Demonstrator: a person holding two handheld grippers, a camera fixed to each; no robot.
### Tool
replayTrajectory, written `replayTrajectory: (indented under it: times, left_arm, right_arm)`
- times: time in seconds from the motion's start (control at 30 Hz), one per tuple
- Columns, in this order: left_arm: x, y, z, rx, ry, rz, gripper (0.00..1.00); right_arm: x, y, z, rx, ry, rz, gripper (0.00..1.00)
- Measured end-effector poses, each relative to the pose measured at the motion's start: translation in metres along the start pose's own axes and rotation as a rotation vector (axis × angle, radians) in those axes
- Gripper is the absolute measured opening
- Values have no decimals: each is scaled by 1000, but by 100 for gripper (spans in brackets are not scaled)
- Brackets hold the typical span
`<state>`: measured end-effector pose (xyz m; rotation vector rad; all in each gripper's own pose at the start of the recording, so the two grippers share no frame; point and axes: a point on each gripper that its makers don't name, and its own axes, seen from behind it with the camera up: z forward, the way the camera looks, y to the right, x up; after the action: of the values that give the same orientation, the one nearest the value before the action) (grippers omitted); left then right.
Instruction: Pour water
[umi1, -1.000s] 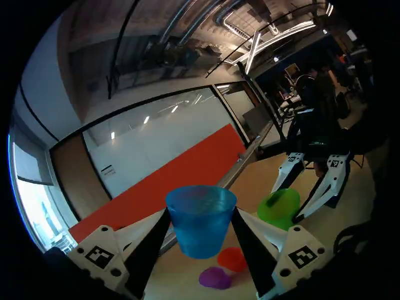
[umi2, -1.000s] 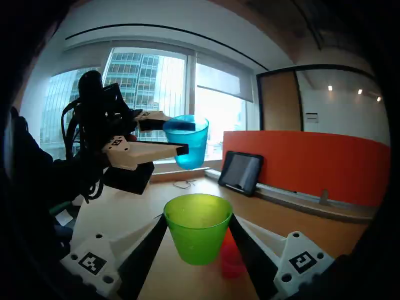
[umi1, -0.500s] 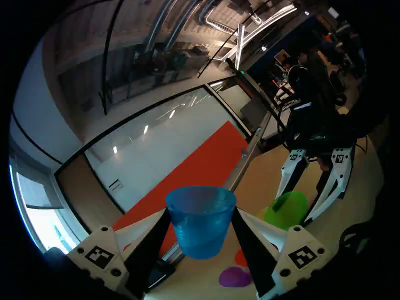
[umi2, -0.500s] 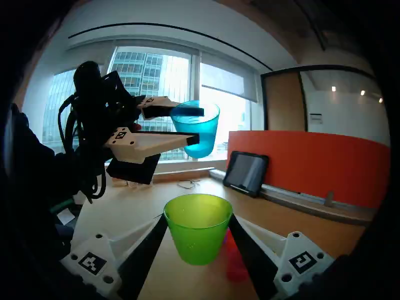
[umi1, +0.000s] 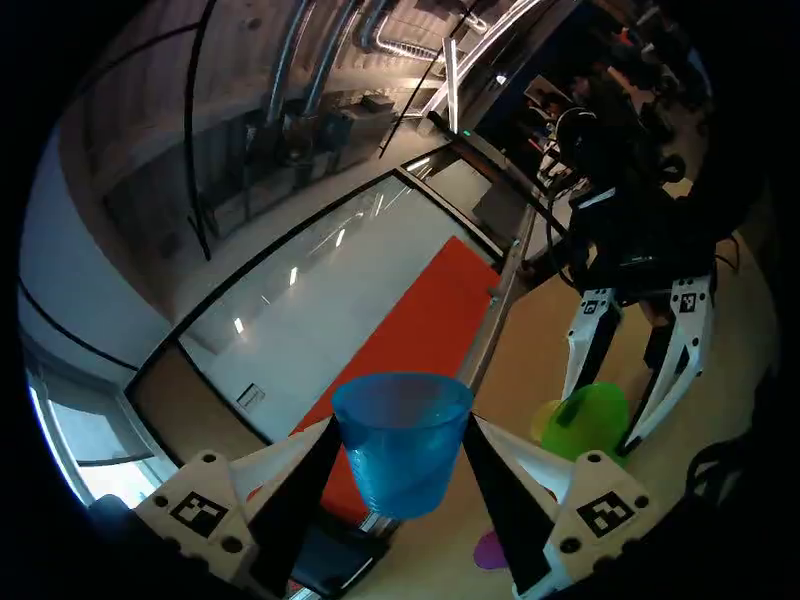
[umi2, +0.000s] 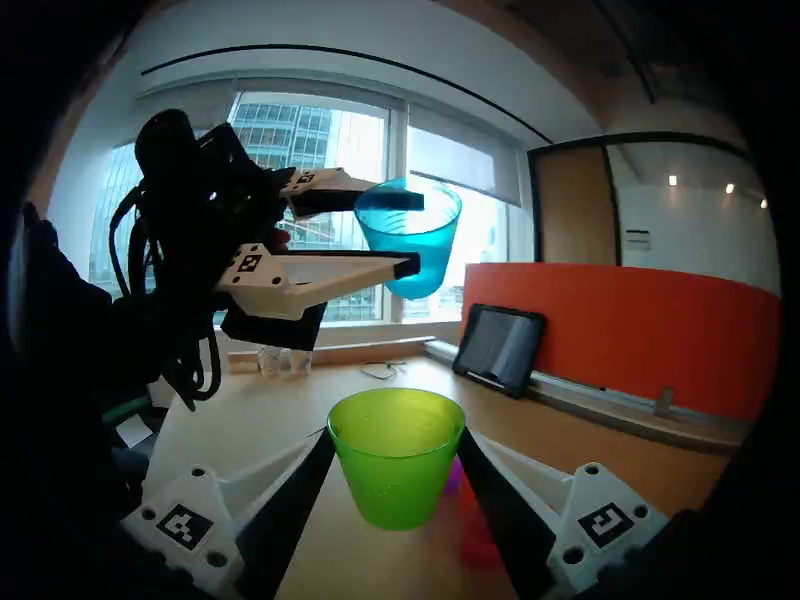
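My left gripper (umi1: 402, 428) is shut on a translucent blue cup (umi1: 402, 455), both fingers pressing its sides. In the right gripper view that blue cup (umi2: 408, 240) hangs high in the air, slightly tilted, above and beyond the green cup (umi2: 396, 460). My right gripper (umi2: 396, 440) is shut on the green cup, held upright over the wooden table (umi2: 560, 440). In the left gripper view the right gripper (umi1: 640, 400) and the green cup (umi1: 592, 420) sit to the right, lower down. I cannot tell whether either cup holds water.
A purple cup (umi1: 490, 550) and a red cup (umi2: 478, 522) stand on the table close behind the green cup. A dark tablet (umi2: 498, 348) leans against the orange partition (umi2: 640, 330). Small clear glasses (umi2: 280, 360) stand by the window.
The left gripper has risen with the blue cup and drifted toward a spot above the green cup, rolling as it went. The right gripper and green cup stayed nearly still.
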<state>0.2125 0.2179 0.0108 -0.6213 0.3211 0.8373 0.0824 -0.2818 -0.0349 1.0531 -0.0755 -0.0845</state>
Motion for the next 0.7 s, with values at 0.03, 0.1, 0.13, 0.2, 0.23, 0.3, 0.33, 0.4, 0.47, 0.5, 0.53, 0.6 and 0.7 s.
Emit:
replayTrajectory:
  times: [0.03,0.1,0.13,0.2,0.23,0.3,0.33,0.4,0.47,0.5,0.53,0.6,0.7]
  left_arm:
    - [1,0,0,0,1,9,85]
    - [3,-1,1,1,2,28,85]
    - [4,-1,1,1,3,35,85]
    - [6,-1,1,0,5,51,85]
    - [6,-2,2,0,6,57,84]
    - [8,-2,2,0,8,72,85]
    - [9,-3,2,0,9,78,85]
    - [11,-4,2,1,8,92,85]
    - [12,-5,2,3,7,104,85]
    - [12,-5,2,4,7,111,85]
    - [13,-5,2,4,7,118,85]
    - [14,-4,2,5,6,131,85]
    - [14,-3,2,5,3,151,85]
  right_arm:
    - [0,0,1,0,1,0,91]
    - [1,0,1,0,5,1,91]
    - [2,0,2,1,7,2,91]
    - [3,-1,2,1,11,4,91]
    - [3,-1,3,2,13,5,91]
    - [4,-1,3,3,16,6,91]
    - [4,-1,3,2,16,6,91]
    - [4,0,3,2,18,5,91]
    - [4,0,3,2,19,5,91]
    - [4,0,2,2,20,5,91]
    - [4,0,2,2,20,5,91]
    - [4,0,2,3,21,6,91]
    - [4,0,1,2,21,5,91]
